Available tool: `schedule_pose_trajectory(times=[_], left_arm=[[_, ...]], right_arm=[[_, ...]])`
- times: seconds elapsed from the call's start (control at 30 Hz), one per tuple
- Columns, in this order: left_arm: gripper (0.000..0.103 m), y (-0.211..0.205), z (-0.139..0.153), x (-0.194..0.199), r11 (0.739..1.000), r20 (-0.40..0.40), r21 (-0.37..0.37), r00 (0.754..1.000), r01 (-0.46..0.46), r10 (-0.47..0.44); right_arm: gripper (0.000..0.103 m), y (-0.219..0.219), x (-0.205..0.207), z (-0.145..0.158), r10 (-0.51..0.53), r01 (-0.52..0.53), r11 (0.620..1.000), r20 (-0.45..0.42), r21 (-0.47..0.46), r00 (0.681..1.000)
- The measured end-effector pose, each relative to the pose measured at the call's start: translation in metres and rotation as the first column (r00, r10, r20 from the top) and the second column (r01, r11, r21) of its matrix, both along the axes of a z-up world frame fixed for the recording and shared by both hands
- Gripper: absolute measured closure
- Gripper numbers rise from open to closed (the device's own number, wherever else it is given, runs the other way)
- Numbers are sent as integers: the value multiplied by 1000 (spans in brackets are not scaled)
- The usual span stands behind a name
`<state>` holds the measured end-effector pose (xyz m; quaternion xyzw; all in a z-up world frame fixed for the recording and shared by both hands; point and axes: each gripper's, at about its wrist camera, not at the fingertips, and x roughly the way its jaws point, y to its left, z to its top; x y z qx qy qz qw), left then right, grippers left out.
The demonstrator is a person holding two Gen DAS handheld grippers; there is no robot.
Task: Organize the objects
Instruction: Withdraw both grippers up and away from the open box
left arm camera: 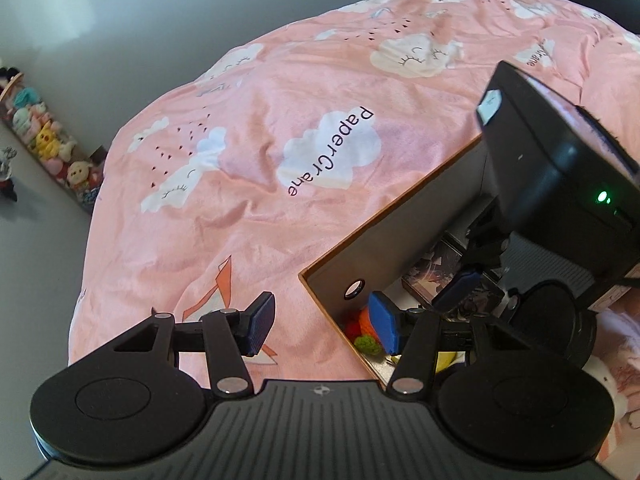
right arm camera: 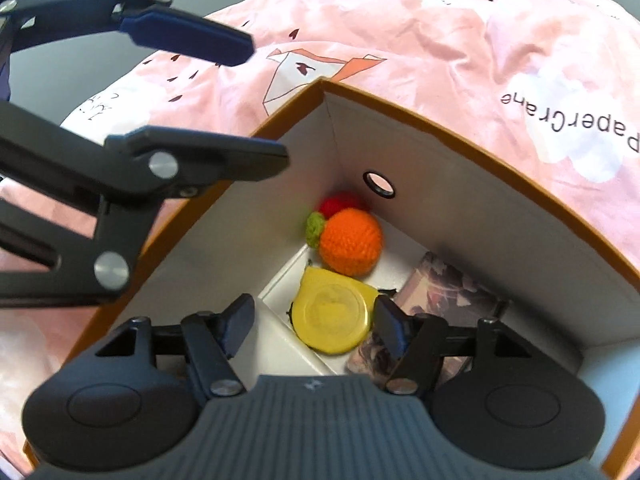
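Observation:
An orange-edged cardboard box (right arm camera: pixel 440 184) with white inner walls lies on a pink bedspread. Inside it are an orange crocheted ball (right arm camera: pixel 350 240) with a green leaf, a red crocheted ball (right arm camera: pixel 340 202) behind it, a yellow tape measure (right arm camera: pixel 332 316) and a picture card (right arm camera: pixel 444 292). My right gripper (right arm camera: pixel 312 330) is open and empty, low inside the box just in front of the tape measure. My left gripper (left arm camera: pixel 324 324) is open and empty, straddling the box's near corner (left arm camera: pixel 320 280); it also shows in the right wrist view (right arm camera: pixel 256 100). The right gripper's body (left arm camera: pixel 560 168) fills the left view's right side.
The pink bedspread (left arm camera: pixel 280 120) with cloud prints and "PaperCrane" lettering covers the bed around the box. A clear tube of plush toys (left arm camera: pixel 44 140) stands on the grey floor to the left. A round finger hole (right arm camera: pixel 378 184) pierces the box wall.

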<state>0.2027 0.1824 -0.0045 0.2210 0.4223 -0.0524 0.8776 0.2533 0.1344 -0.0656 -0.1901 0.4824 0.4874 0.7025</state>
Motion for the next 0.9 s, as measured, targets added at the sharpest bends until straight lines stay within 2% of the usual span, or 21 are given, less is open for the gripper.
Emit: schedule_pose_trajectory(times=[0.1,0.3,0.43,0.47,0.53,0.6,0.73,0.8,0.9], left_arm=[[39,0,8,-8,998,15,-34,999,-49,50],[39,-15,31,-34,987,98,-106,987,-121,131],[39,-28,50,-54,971,134,-140,968,-195,214],[39,-32,55,-60,967,148,-153,962,-205,227],[39,-40,66,-74,960,173,-172,952,-223,252],[38,-49,76,-87,954,193,-175,942,-243,275],[36,-67,93,-118,945,251,-190,917,-266,309],[35,-74,98,-134,938,270,-215,906,-273,326],[34,-85,101,-157,929,298,-244,890,-278,345]], right_arm=[[44,-12,-5,10,-18,18,1000,9,6,1000],[42,-49,-29,48,-57,51,997,89,66,994],[31,-80,-60,86,-112,89,986,163,144,980],[27,-86,-49,96,-129,98,981,186,166,974],[24,-100,-63,113,-159,111,971,228,211,960],[15,-119,-75,131,-191,124,959,258,254,947],[7,-149,-108,150,-253,153,932,288,330,923],[3,-155,-120,150,-284,163,916,307,367,908],[1,-175,-147,163,-353,207,892,332,403,875]])
